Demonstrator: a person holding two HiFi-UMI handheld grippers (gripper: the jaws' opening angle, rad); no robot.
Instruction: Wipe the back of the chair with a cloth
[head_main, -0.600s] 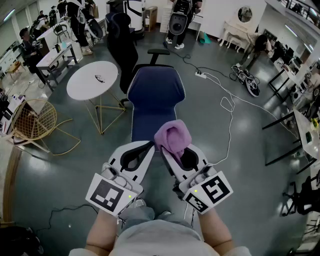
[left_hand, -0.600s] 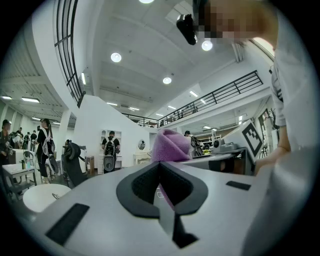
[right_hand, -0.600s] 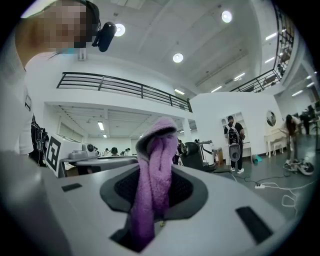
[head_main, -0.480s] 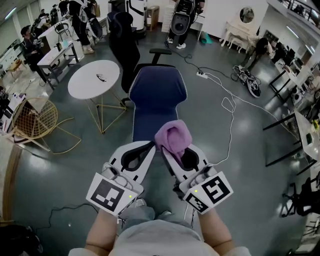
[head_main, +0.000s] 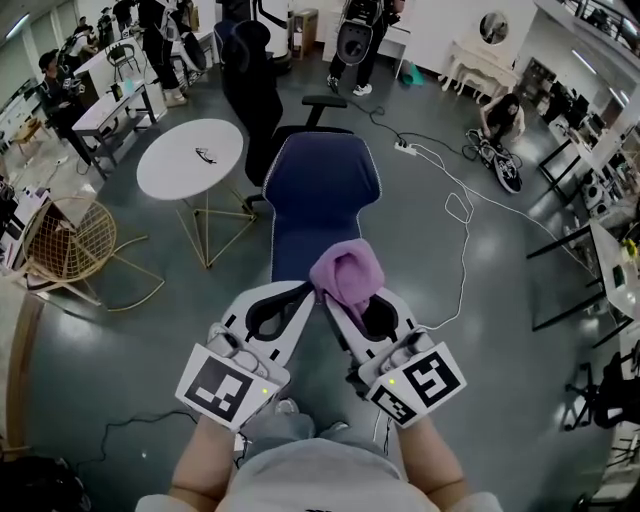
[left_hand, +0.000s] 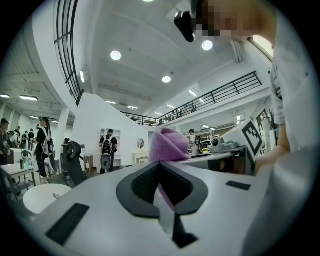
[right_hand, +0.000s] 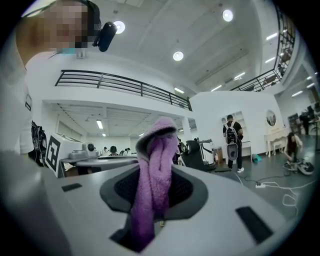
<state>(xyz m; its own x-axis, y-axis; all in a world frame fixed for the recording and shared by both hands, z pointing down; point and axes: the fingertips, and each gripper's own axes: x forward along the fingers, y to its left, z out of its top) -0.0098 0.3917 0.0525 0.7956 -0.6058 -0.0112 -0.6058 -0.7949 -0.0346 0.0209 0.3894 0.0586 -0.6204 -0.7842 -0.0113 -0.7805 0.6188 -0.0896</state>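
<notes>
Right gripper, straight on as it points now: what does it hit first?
Probably the blue chair. In the head view the right gripper, shut on the purple cloth, points at it. Height is unclear: the blue chair doesn't show in the gripper's own view, so it might pass above.

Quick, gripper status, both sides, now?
Left gripper: jaws shut, nothing between them.
Right gripper: jaws shut on the purple cloth.

Bunched purple cloth (head_main: 347, 272); chair (head_main: 322, 190) seemingly upright
</notes>
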